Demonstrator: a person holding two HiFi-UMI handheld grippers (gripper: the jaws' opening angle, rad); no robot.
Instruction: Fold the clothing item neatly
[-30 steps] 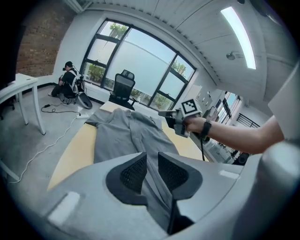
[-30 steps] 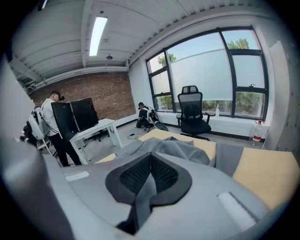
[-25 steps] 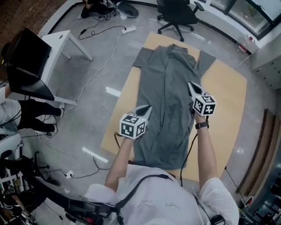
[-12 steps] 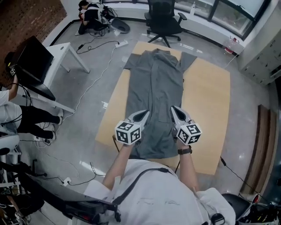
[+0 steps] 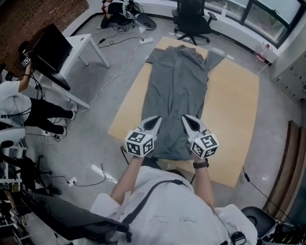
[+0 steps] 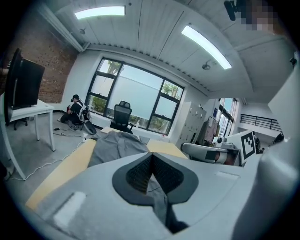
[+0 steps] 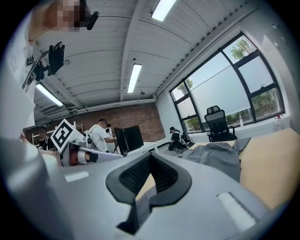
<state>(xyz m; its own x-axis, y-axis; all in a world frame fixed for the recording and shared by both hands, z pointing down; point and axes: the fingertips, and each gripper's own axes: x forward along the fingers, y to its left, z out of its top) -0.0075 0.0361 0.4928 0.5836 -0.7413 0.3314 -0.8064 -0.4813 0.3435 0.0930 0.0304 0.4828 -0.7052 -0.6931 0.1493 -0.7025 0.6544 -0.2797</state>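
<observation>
One big tan board (image 5: pixel 229 110) lies on the gray floor. One gray shirt (image 5: pixel 174 86) lies flat and long on it. It runs from the far edge down to the near edge, closer to the left edge than the right. One sleeve pokes out toward the far right corner. One white desk (image 5: pixel 83 45) stands off the board's left side, with one dark screen (image 5: pixel 50 48) on it. One black chair (image 5: pixel 191 14) stands just past the far edge. Two other people are in the room: one person in white (image 5: pixel 12 95) by the desk, and one sitting person (image 5: pixel 112 7) on the floor past the far left corner. There are two tongs, side by side over the near end of the shirt, with a gap between them. The left gripper (image 5: pixel 158 117) is squeezed tight together, and gray cloth shows in the slit under its black pads (image 6: pixel 140 173). The right gripper (image 5: pixel 184 116) is squeezed together too, with gray in its slit. I cannot tell if either one pinches the shirt. Each has one marker cube (image 5: pixel 140 143), so two cubes in all.
</observation>
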